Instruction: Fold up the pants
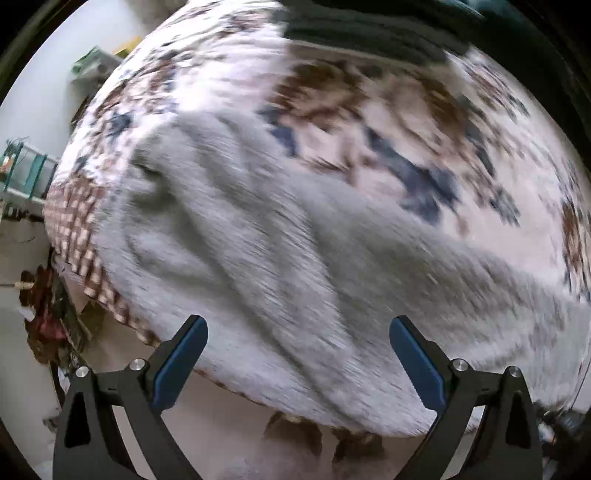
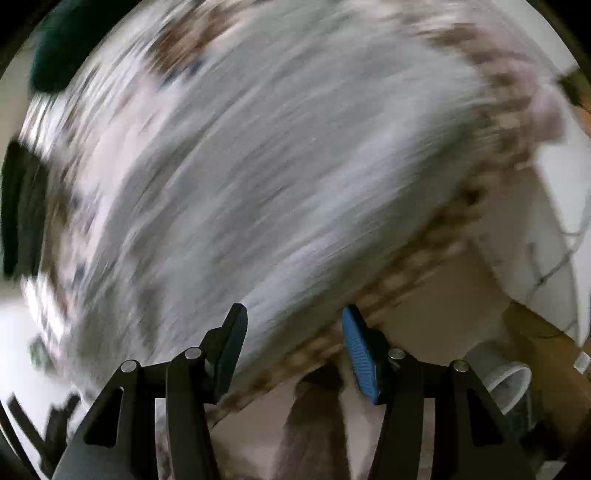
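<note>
Grey fleece pants (image 1: 258, 240) lie crumpled on a bed with a white, brown and blue patterned cover (image 1: 406, 122), reaching to the bed's near edge. My left gripper (image 1: 298, 325) hangs above them pointing down, its blue pads wide apart with nothing between them. In the right wrist view the pants (image 2: 277, 166) are a blurred grey streak across the cover. My right gripper (image 2: 294, 310) is over the pants' lower edge by the bed's checked border (image 2: 424, 266). Its jaws stand partly apart, and I see no cloth pinched between them.
A dark green garment (image 1: 369, 29) lies at the far side of the bed. Shelving (image 1: 26, 170) and a reddish heap (image 1: 44, 306) stand on the floor to the left. A pale round bin (image 2: 506, 380) sits on the floor at the right, beside a white wall (image 2: 546, 221).
</note>
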Available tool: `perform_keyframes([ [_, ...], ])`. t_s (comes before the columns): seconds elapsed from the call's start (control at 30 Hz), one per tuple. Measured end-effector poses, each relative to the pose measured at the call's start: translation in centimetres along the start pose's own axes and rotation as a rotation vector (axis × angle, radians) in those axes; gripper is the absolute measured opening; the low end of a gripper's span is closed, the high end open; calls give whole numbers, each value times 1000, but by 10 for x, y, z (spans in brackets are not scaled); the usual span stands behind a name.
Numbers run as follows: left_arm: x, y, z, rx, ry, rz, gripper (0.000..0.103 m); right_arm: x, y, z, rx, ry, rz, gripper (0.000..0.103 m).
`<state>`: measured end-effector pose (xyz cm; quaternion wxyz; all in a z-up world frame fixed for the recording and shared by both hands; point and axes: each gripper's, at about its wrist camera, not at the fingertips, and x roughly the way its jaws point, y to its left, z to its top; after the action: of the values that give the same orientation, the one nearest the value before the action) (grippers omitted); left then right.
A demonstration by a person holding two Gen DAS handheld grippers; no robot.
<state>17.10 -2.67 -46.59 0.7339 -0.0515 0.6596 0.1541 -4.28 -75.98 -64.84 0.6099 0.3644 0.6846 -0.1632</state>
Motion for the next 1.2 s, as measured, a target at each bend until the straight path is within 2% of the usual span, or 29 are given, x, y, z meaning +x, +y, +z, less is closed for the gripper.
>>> perform_keyframes([
  [0.03,1,10,10,-11,6,5,101,13,26,-13,-18,42,-3,56],
  [0.17,16,42,64,-26,45,12,101,51,86,-36,7,129,-1,56],
  [0.3,49,45,119,32,73,33,101,81,127,-52,26,143,-39,55],
  [0.33,65,40,130,64,106,10,101,84,137,-56,32,127,-58,52],
  [0.37,81,37,139,94,135,7,99,87,146,-60,41,107,-71,39],
  [0.4,93,34,144,121,151,-7,79,87,153,-65,47,86,-88,32],
  [0.43,108,32,147,143,170,-18,31,88,160,-69,48,70,-100,32],
  [0.47,114,35,147,146,175,3,15,88,166,-72,46,62,-104,29],
  [0.5,116,42,145,132,160,-13,12,88,171,-74,40,54,-109,25],
  [0.53,109,54,141,108,117,-61,8,87,176,-78,31,44,-116,23],
  [0.63,78,89,119,55,15,-87,7,79,188,-79,-2,23,-117,17],
  [0.73,41,158,71,-126,-70,-100,7,66,206,-92,-44,-12,-122,14],
  [0.77,39,172,61,-163,-70,-101,7,62,213,-98,-54,-26,-118,14],
  [0.87,59,213,15,-279,30,-96,11,58,233,-111,-104,-38,-149,14],
  [0.97,89,236,-21,-419,155,-167,13,68,245,-118,-122,12,-157,15],
  [1.0,92,242,-30,-463,162,-210,14,71,247,-120,-108,29,-152,15],
  [1.1,79,252,-42,-512,104,-269,28,78,254,-125,-67,79,-133,22],
  [1.13,72,255,-43,-518,76,-274,39,79,258,-127,-55,83,-123,25],
  [1.17,63,258,-44,-519,33,-280,47,79,263,-130,-44,86,-117,33],
  [1.2,57,260,-42,-521,5,-267,68,80,267,-132,-36,90,-109,41],
])
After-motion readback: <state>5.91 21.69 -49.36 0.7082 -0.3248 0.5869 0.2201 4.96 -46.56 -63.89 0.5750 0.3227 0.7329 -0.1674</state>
